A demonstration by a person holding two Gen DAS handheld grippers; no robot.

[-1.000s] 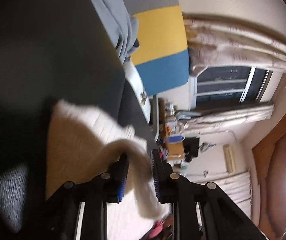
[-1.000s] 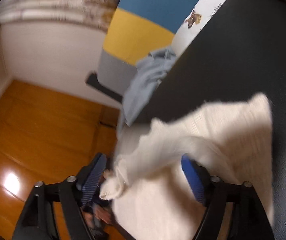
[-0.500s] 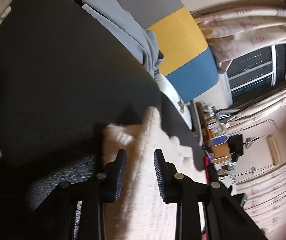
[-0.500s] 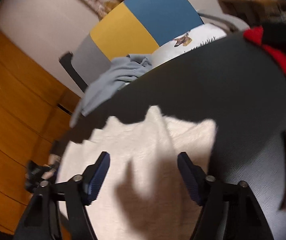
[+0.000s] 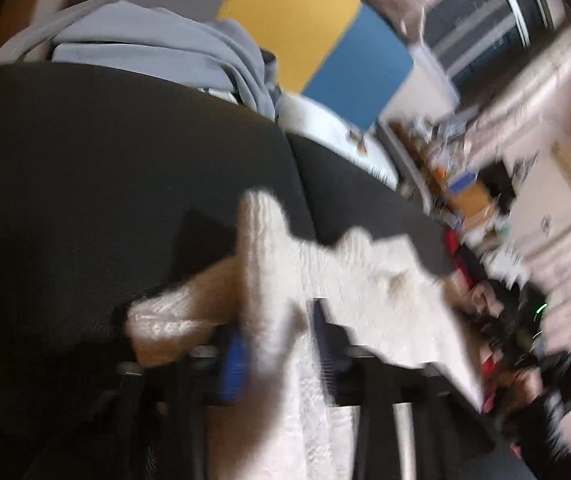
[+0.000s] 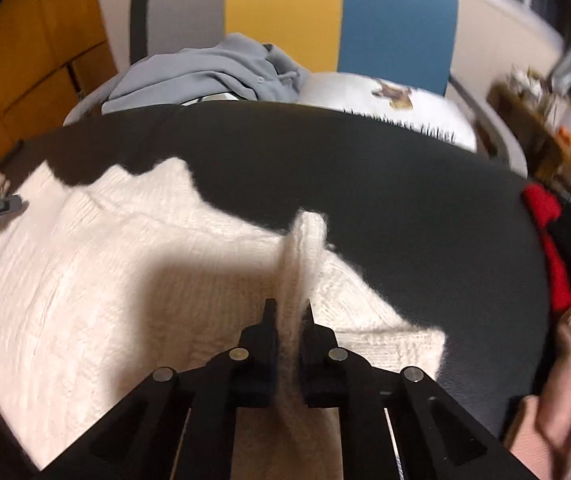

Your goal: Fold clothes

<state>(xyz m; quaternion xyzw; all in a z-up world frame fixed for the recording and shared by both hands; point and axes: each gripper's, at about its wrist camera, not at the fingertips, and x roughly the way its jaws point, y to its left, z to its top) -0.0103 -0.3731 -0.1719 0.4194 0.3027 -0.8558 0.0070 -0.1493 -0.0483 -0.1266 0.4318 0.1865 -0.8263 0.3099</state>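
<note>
Knit pinched thin in my right gripper (image 6: 288,322) and, through the blur, in my left gripper (image 5: 281,354) is all that holds the cream sweater (image 6: 125,280), most of it lying on the dark worktop (image 6: 365,168). I judge that fuzzy yarn could slip from clenched pads, or uneven pulls could drag the fold crooked toward the red garment (image 6: 545,220).

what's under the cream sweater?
The black table shows all around the cream sweater, which lies on it. Whatever sits beneath the knit itself is covered, so nothing more can be told.
</note>
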